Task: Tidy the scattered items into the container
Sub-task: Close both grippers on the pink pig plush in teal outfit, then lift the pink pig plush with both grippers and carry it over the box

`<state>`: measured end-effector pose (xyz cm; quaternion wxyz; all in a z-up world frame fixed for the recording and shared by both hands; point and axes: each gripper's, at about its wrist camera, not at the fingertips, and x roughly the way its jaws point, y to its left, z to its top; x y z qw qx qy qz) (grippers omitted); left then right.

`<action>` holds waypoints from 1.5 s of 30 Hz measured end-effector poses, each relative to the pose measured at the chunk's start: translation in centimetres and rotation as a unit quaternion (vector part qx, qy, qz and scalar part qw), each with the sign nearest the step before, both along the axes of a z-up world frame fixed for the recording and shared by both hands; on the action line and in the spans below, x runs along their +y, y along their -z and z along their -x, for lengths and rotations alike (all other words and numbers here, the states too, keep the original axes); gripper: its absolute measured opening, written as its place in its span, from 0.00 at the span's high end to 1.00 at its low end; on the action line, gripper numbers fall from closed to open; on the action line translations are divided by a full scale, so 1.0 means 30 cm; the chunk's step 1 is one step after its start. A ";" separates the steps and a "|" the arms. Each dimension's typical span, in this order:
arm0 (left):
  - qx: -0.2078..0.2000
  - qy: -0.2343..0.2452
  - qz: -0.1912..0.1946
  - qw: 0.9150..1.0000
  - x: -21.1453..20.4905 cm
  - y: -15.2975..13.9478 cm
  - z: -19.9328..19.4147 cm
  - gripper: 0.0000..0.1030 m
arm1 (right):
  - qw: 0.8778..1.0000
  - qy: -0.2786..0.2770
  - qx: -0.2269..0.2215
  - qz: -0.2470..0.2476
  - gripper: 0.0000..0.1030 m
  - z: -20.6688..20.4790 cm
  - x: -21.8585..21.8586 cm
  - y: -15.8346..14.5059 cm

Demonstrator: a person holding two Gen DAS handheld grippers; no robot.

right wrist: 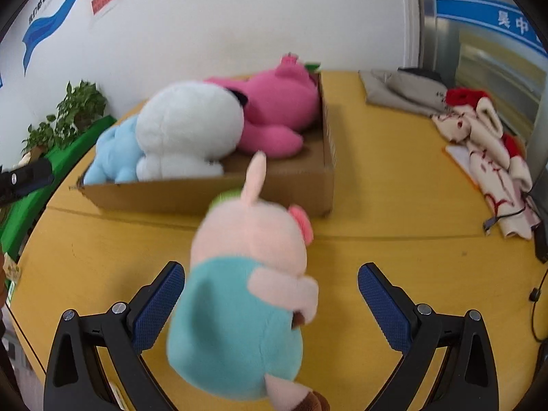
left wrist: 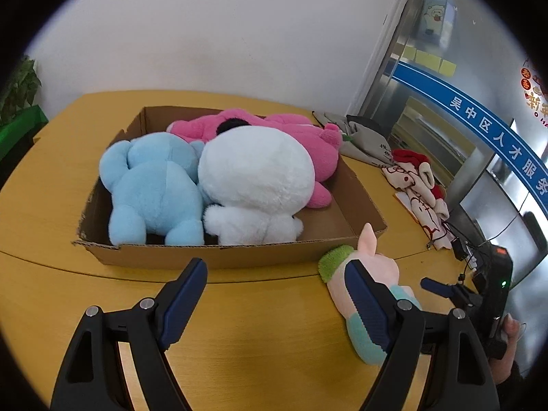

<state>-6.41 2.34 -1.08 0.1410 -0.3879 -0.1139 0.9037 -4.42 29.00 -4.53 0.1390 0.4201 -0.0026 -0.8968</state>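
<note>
A shallow cardboard box [left wrist: 219, 255] [right wrist: 308, 185] on the yellow table holds a blue plush [left wrist: 154, 191] [right wrist: 113, 157], a white plush [left wrist: 255, 178] [right wrist: 188, 123] and a pink plush [left wrist: 308, 137] [right wrist: 274, 109]. A pale pink pig plush in a teal shirt [left wrist: 370, 294] [right wrist: 239, 294] lies on the table in front of the box. My right gripper [right wrist: 270, 298] is open, its fingers on either side of the pig, apart from it. It also shows in the left wrist view [left wrist: 438, 286]. My left gripper [left wrist: 277, 294] is open and empty before the box.
Grey cloth [left wrist: 359, 137] [right wrist: 400, 92] and red-and-cream patterned fabric [left wrist: 418, 185] [right wrist: 486, 150] lie at the table's right side, with black cables [right wrist: 534, 294] near the edge. A potted plant [right wrist: 65, 116] stands left of the table. A wall is behind the box.
</note>
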 end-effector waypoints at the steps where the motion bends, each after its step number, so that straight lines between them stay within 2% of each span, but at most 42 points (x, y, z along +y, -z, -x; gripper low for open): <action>1: -0.010 0.007 -0.010 1.000 0.011 0.015 0.007 0.20 | 1.000 -0.007 -0.008 0.004 0.00 0.001 -0.005 0.018; 3: -0.027 0.024 -0.024 0.999 0.034 0.045 0.021 0.20 | 0.999 -0.026 -0.028 0.038 0.01 0.005 -0.015 0.052; 5: -0.039 0.035 -0.030 0.998 0.057 0.072 0.033 0.20 | 0.996 -0.051 -0.039 0.065 0.09 0.007 -0.035 0.076; 8: -0.063 0.056 -0.050 0.995 0.082 0.123 0.055 0.20 | 0.995 -0.067 -0.033 0.070 0.13 -0.012 -0.069 0.090; 12: -0.107 0.077 -0.079 0.988 0.114 0.220 0.093 0.20 | 0.987 -0.096 -0.053 0.118 0.14 -0.028 -0.085 0.112; 16: -0.155 0.100 -0.103 0.977 0.157 0.329 0.124 0.20 | 0.976 -0.118 -0.069 0.167 0.15 -0.053 -0.106 0.143; 21: -0.159 0.107 -0.123 0.974 0.158 0.350 0.128 0.19 | 0.971 -0.121 -0.079 0.191 0.15 -0.050 -0.095 0.159; 27: -0.157 0.112 -0.119 0.974 0.160 0.323 0.119 0.32 | 0.975 -0.125 -0.074 0.168 0.16 -0.051 -0.119 0.145; 31: -0.135 0.116 -0.101 0.979 0.173 0.257 0.100 0.34 | 0.977 -0.124 -0.060 0.165 0.19 -0.062 -0.121 0.113; 35: -0.086 0.122 -0.091 0.985 0.183 0.123 0.087 0.34 | 0.977 -0.125 -0.022 0.168 0.19 -0.072 -0.114 0.018; 41: 0.004 0.137 -0.072 0.988 0.198 -0.155 0.116 0.34 | 0.978 -0.131 0.063 0.153 0.19 -0.049 -0.115 -0.215; 45: 0.079 0.149 -0.038 0.985 0.230 -0.380 0.141 0.34 | 0.973 -0.138 0.128 0.131 0.19 -0.007 -0.113 -0.414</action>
